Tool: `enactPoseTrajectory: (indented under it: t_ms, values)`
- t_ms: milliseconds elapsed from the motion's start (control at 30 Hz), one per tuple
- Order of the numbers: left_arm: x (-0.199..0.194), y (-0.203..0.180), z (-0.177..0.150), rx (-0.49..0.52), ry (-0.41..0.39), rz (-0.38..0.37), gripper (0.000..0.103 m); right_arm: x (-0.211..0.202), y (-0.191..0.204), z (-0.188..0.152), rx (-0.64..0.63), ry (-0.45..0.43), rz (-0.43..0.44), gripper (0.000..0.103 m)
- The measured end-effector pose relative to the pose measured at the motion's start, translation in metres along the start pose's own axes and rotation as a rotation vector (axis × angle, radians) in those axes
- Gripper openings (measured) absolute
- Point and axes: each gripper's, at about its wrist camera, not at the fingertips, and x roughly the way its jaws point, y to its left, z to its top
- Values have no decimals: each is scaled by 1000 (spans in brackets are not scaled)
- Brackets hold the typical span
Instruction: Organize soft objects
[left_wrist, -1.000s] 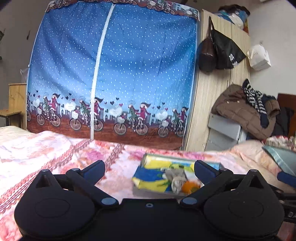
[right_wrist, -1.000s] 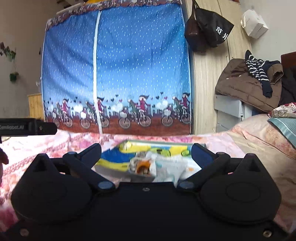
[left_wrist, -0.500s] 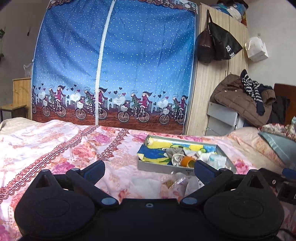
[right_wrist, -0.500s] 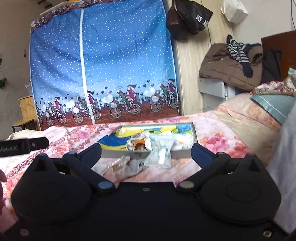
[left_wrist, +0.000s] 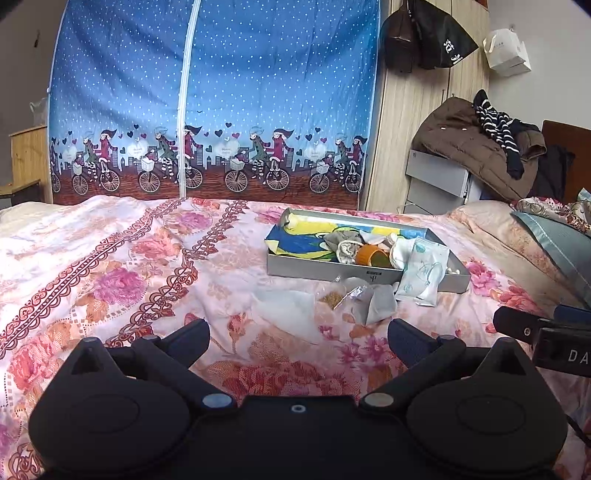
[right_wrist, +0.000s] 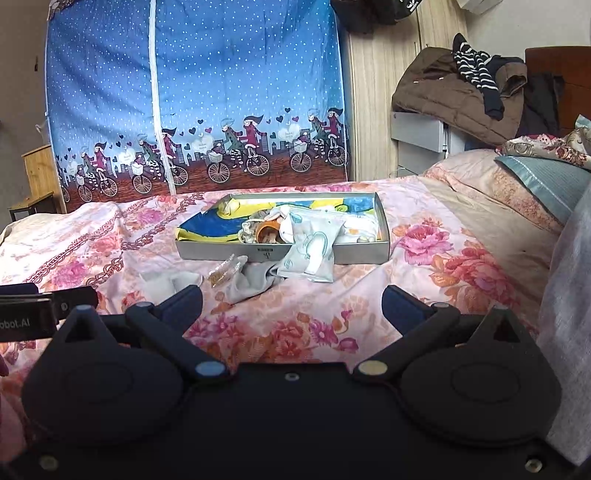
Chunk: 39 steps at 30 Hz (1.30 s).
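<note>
Both grippers, left (left_wrist: 298, 334) and right (right_wrist: 291, 300), hover spread wide and empty above the floral bedspread (left_wrist: 110, 266). Ahead lies a grey tray (right_wrist: 221, 252) heaped with soft things too jumbled to name, an orange cup (right_wrist: 266, 231) among them. A pale packet (right_wrist: 312, 251) droops over its front wall; a grey sock (right_wrist: 255, 278) and clear wrapper (right_wrist: 227, 269) lie just before it. Its small label is unreadable. At the frame's left edge, a cut-off tag reads "obot.AI".
</note>
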Motion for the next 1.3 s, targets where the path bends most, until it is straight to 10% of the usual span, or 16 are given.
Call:
enactPoseTrajectory:
  t_ms: [1300]
  values:
    - [12,-1,-3,1,22,16,102,-2,3,-3,7,69,13,103]
